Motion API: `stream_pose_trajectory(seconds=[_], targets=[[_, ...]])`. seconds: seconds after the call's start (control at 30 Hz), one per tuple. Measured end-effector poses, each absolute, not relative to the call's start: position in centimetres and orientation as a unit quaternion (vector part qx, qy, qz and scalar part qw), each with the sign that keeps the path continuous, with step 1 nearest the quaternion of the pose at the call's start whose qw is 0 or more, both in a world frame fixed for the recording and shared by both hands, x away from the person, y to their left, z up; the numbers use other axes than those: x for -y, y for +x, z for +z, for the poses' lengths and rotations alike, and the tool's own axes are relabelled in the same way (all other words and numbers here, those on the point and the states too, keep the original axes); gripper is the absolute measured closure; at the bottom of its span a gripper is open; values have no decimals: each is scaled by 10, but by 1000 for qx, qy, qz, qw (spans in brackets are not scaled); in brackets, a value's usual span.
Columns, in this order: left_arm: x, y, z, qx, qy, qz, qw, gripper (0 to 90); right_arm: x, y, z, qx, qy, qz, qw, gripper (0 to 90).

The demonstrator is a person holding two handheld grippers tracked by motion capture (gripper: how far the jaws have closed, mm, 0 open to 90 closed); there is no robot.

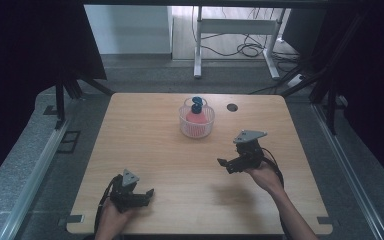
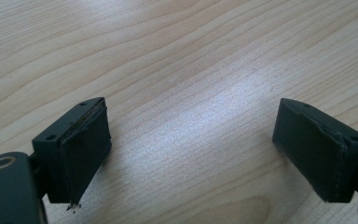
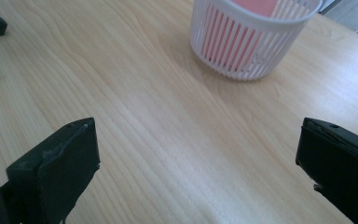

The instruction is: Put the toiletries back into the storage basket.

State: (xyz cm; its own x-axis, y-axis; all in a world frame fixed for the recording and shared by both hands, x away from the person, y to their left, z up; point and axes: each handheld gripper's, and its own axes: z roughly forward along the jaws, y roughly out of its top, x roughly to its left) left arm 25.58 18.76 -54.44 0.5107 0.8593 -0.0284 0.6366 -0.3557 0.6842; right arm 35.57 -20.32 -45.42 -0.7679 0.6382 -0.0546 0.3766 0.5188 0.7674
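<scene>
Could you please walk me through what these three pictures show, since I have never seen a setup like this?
A person sits at a wooden table and holds a hand-operated gripper in each hand. The high view looks down from above: the left gripper is near the front edge, the right gripper farther in. The other two pictures come from cameras riding on each gripper, looking along its black fingers. Both grippers are open and hold nothing. On the table stands a white slatted basket with a pink and a blue thing inside.
</scene>
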Motion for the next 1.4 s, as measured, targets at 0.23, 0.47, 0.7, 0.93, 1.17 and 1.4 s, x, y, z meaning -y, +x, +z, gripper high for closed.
stream_pose_trajectory(seconds=[0.23,0.47,0.7,0.93,1.17,1.4], targets=[[-188,256,-544,-464,805,171,326,106,212,346,-471,-854,305,389,162,0],[-187,256,-544,-465,805,171,327,106,220,335,-488,-858,307,378,164,0],[-188,256,-544,-465,805,171,326,107,229,322,-508,-862,307,366,167,0],[-187,256,-544,-465,805,171,326,106,236,314,-524,-864,315,359,157,0],[-187,256,-545,-467,803,171,328,106,238,308,-539,-866,319,356,149,0],[-187,256,-544,-465,805,171,326,106,237,306,-544,-868,320,353,141,0]])
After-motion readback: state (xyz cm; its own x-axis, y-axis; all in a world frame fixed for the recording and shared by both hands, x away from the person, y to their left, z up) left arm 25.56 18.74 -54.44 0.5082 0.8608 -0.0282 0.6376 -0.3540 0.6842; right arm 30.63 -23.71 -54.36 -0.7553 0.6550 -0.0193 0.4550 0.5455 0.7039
